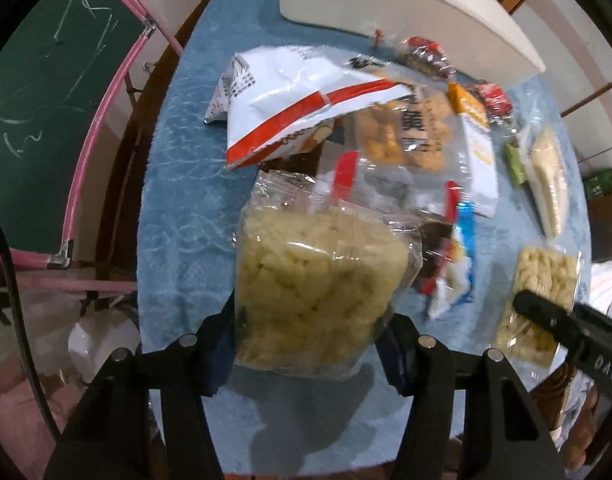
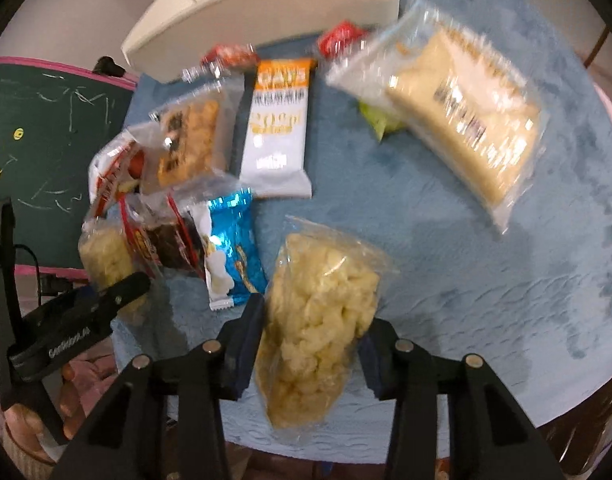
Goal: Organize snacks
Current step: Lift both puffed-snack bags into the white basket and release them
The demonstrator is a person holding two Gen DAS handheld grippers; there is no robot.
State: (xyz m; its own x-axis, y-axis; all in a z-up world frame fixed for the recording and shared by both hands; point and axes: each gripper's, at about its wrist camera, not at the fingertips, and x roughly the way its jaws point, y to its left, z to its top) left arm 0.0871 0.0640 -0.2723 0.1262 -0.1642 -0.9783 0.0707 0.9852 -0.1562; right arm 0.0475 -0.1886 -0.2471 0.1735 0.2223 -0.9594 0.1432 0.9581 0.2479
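Snacks are spread over a blue cloth [image 2: 466,240] on a round table, near a white box [image 1: 406,12]. One clear packet of puffed rice [image 1: 318,284] is clamped between the jaws of the left gripper [image 1: 310,344], and it hangs above the cloth. A second puffed rice packet [image 2: 318,320] is pinched by the right gripper [image 2: 312,348]. Beside them lie an oat bar [image 2: 277,128], a blue packet [image 2: 237,248] and a pale wafer packet [image 2: 466,120]. A chalkboard [image 1: 45,100] is seen off the table's edge.
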